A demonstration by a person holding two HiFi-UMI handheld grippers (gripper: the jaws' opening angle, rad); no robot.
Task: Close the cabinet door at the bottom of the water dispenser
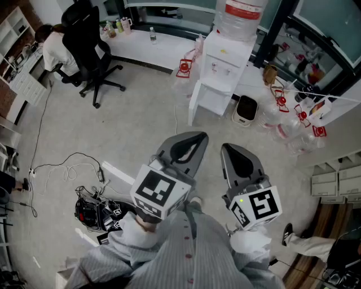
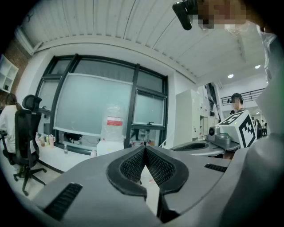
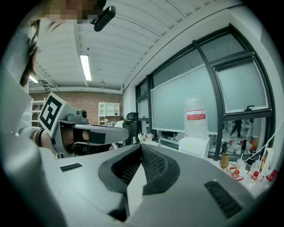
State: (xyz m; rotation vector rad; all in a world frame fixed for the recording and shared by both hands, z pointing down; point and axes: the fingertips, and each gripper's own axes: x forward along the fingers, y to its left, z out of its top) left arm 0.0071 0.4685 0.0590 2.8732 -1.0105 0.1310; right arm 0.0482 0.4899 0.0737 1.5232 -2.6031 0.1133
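The white water dispenser [image 1: 224,62] stands across the floor ahead of me, a large bottle [image 1: 242,12] on top. Its bottom cabinet [image 1: 217,100] is open, and the white door [image 1: 193,105] swings out to the left. Both grippers hang well short of it, roughly level, holding nothing. My left gripper [image 1: 195,136] is shut, pads meeting at the tips [image 2: 144,150]. My right gripper [image 1: 228,148] is shut too [image 3: 141,147]. The dispenser [image 2: 110,145] shows small behind the left jaws, and also beyond the right jaws as a white box [image 3: 194,145] with its bottle [image 3: 196,116].
A small bin [image 1: 246,110] sits right of the dispenser, with empty water bottles [image 1: 285,127] beyond. A person [image 1: 55,49] sits at a desk by a black office chair [image 1: 90,42] at far left. Cables [image 1: 67,168] and a dark helmet-like object [image 1: 90,211] lie near my left.
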